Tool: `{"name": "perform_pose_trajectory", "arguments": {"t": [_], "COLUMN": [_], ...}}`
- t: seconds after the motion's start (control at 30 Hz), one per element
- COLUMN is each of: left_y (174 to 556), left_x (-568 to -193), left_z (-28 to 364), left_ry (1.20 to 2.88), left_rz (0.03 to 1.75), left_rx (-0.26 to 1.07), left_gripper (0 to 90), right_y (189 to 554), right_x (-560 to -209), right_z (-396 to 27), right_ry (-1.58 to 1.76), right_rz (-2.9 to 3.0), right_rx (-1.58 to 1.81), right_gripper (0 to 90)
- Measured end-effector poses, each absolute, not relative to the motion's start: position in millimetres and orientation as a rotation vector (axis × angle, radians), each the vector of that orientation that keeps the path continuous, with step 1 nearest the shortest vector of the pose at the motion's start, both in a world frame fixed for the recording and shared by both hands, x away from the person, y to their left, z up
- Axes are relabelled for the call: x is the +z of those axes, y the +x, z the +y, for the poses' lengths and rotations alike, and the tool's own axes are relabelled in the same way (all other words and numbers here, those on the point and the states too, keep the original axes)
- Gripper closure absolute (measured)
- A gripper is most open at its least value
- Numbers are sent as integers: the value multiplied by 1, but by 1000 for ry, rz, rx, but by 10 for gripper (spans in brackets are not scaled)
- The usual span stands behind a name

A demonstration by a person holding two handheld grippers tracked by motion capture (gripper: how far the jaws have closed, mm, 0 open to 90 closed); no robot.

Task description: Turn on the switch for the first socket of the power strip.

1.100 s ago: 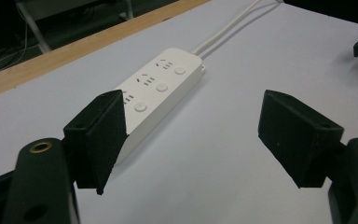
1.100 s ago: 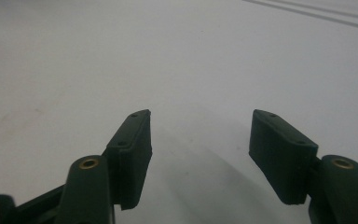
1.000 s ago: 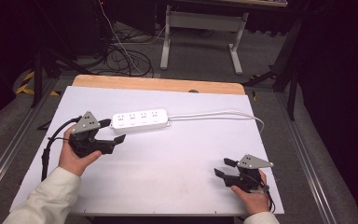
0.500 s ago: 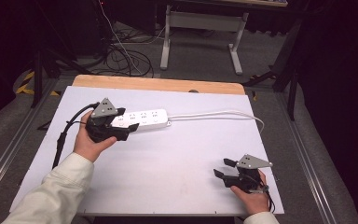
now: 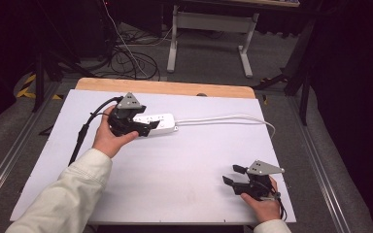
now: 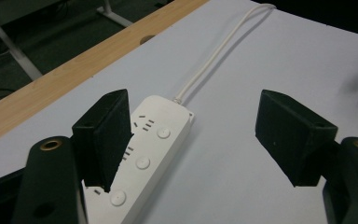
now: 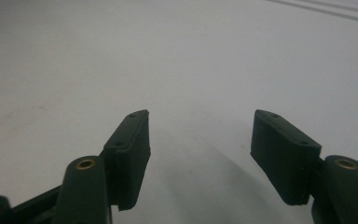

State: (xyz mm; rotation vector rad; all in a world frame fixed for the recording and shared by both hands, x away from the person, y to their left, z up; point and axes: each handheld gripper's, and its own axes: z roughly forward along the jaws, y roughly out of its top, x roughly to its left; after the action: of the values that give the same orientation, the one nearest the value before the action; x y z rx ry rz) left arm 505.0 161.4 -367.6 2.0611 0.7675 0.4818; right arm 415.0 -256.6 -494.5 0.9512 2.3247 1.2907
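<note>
Across the middle of the high view lay a white sheet (image 5: 175, 184) covering the wooden table (image 5: 165, 87), whose bare far edge showed beyond it. On the far left part of the sheet rested a white power strip (image 5: 162, 122), its white cord (image 5: 223, 118) running right and curving off toward the table's right edge. No brand or lettering could be read on the strip; the left gripper view showed only round buttons and socket slots. The left gripper (image 5: 148, 128) hovered over the strip's left end, jaws spread wide, one jaw overlapping the strip. The right gripper (image 5: 234, 175) sat near the sheet's right front corner, jaws spread, holding nothing.
</note>
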Motion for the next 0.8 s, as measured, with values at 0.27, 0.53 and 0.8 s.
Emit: {"name": "perform_pose_trajectory", "arguments": {"t": [0.27,0.53,0.8], "left_y": [518,531,549], "left_x": [-369,-376,-392], "left_z": [142,132,131], "left_ry": [2075,2095,2086], "left_rz": [762,807,936], "left_rx": [482,454,454], "left_gripper": [296,400,548], "right_y": [414,414,413], "right_x": [-494,-494,-494], "right_z": [-257,-257,-256], "right_ry": [944,945,926], "right_rz": [2314,2314,2321], "right_rx": [1293,1294,1296], "right_gripper": [379,379,396]}}
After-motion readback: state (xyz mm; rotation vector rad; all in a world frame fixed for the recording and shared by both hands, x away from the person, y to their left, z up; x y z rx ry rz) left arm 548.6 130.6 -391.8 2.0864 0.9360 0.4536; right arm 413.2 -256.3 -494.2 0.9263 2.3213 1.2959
